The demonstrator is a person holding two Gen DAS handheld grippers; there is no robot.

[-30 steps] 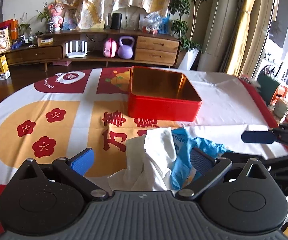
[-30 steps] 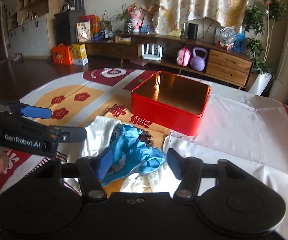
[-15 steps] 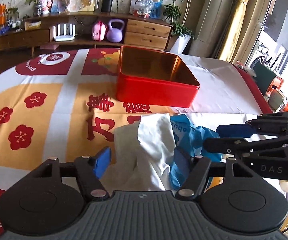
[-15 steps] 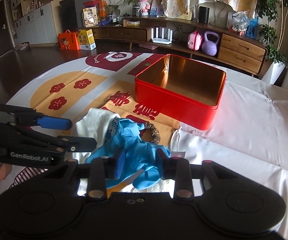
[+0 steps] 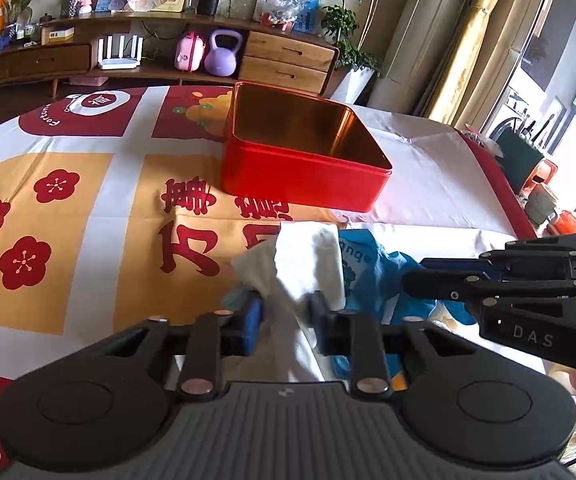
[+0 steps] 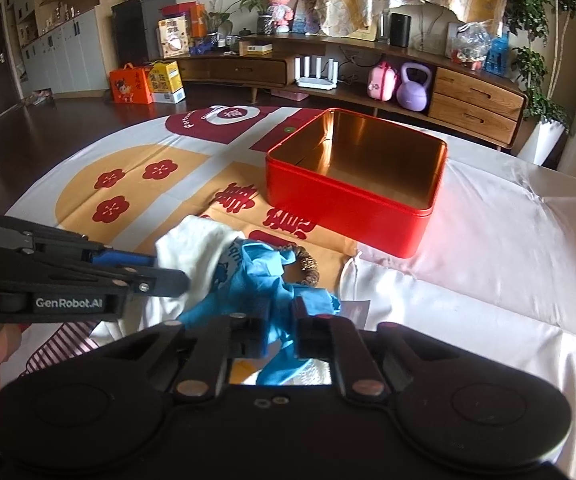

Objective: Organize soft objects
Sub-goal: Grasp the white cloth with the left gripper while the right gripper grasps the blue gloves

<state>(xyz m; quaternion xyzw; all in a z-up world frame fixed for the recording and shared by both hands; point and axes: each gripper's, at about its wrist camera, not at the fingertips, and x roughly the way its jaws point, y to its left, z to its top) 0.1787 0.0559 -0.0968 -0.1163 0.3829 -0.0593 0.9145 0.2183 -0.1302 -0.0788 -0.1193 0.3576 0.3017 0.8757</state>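
Observation:
A white cloth and a blue cloth lie bunched together on the printed tablecloth, in front of an open red tin with a gold inside. My left gripper is shut on the white cloth. My right gripper is shut on the blue cloth. The white cloth and the red tin also show in the right wrist view. The tin holds nothing that I can see.
A brown patterned hair tie lies by the blue cloth. A striped pink cloth lies near the left. A wooden sideboard with a purple kettlebell stands beyond the table.
Both grippers have closed from open, the left onto the white cloth and the right onto the blue cloth. Both have moved in closer over the pile.

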